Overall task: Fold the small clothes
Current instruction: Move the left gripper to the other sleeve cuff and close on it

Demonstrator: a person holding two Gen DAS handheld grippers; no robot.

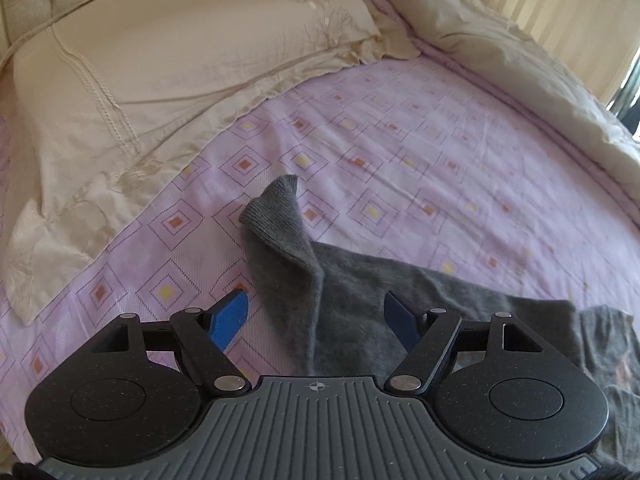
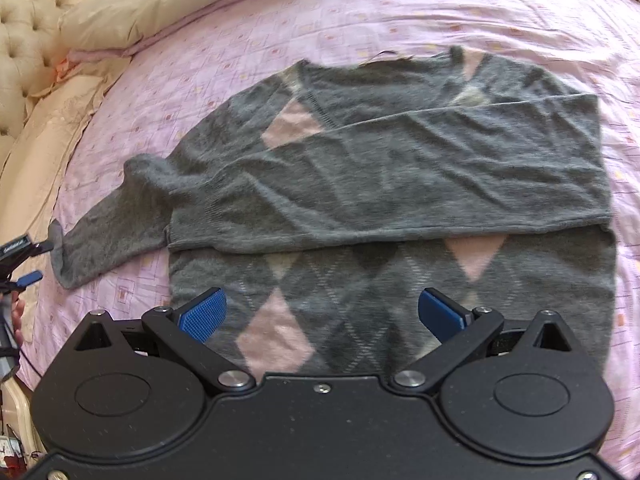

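Observation:
A grey sweater (image 2: 380,184) with pink diamonds lies flat on the pink patterned bed sheet (image 2: 360,12). One sleeve is folded across its chest. The other sleeve (image 2: 112,232) stretches out to the left. In the left wrist view this sleeve (image 1: 288,264) runs between the blue pads (image 1: 230,318) of my left gripper (image 1: 316,316), which stands open around it, with the ribbed cuff (image 1: 272,208) beyond the tips. The left gripper (image 2: 38,262) also shows at the cuff in the right wrist view. My right gripper (image 2: 322,314) hovers open over the sweater's lower body, holding nothing.
A cream pillow (image 1: 180,48) lies to the left of the sleeve, and a cream duvet (image 1: 520,60) is bunched along the far side. A tufted headboard (image 2: 24,40) stands behind the pillows. Bare sheet (image 1: 400,140) spreads beyond the sleeve.

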